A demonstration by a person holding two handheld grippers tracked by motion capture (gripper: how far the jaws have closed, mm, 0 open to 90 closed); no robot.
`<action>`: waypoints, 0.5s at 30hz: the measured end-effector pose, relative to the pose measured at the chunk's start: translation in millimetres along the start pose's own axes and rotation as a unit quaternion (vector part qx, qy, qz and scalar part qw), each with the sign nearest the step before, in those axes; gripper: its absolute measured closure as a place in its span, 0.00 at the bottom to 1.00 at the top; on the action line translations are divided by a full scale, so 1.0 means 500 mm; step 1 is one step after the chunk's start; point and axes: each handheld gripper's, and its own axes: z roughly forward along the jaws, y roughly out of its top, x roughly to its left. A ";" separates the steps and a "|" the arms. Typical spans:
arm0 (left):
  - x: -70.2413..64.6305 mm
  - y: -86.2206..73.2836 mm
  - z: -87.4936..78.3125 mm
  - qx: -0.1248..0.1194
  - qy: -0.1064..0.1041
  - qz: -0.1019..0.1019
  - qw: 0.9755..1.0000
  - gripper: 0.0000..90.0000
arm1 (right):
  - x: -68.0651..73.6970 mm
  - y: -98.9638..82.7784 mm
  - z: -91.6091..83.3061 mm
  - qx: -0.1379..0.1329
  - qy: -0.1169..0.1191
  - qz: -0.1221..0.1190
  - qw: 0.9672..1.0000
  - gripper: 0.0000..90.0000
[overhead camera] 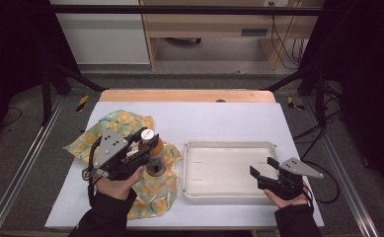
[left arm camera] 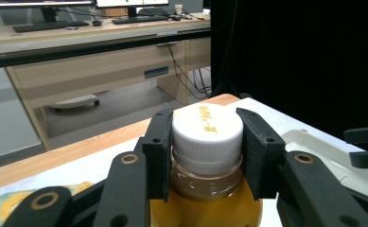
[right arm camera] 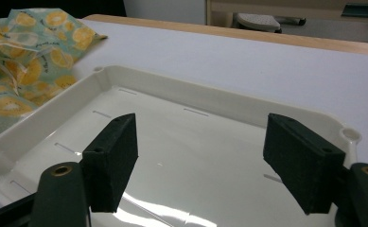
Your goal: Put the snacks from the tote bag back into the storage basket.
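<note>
White matte sheeting covers the table (overhead camera: pixel 229 121), with a bare wooden strip along its far edge and dark floor beyond on both sides.

I read the left gripper (overhead camera: pixel 147 148) as clamped on a bottle (overhead camera: pixel 152 153). In the left gripper view its flat black pads press either side of the ribbed white cap (left arm camera: pixel 206 137). Below the cap sits a clear plastic neck and a rounded amber body. That view also resolves yellow lettering on the cap top, which the high view does not.

From the high view, the bottle stands over a crumpled cloth (overhead camera: pixel 118 126) with an orange-slice print, just left of the tray (overhead camera: pixel 229 147). Open table lies beyond the cloth and tray.

I read the right gripper (overhead camera: pixel 264 170) as wide open, with nothing between its jaws, over the tray's near right corner. The tray is a shallow, glossy cream plastic rectangle with rounded corners and a raised rim. The right gripper view adds small slots in its floor and a highlight on the smooth surface.
</note>
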 end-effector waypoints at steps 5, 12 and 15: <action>-0.019 0.004 0.016 -0.001 -0.007 0.000 1.000 0.65 | 0.000 0.001 -0.001 -0.001 0.001 0.000 1.000 0.30; -0.047 0.003 0.041 -0.003 -0.021 0.001 1.000 0.65 | -0.001 0.001 -0.001 -0.002 0.001 0.001 1.000 0.30; -0.060 0.001 0.052 -0.002 -0.024 0.002 1.000 0.65 | -0.002 0.001 -0.001 -0.002 0.001 0.000 1.000 0.30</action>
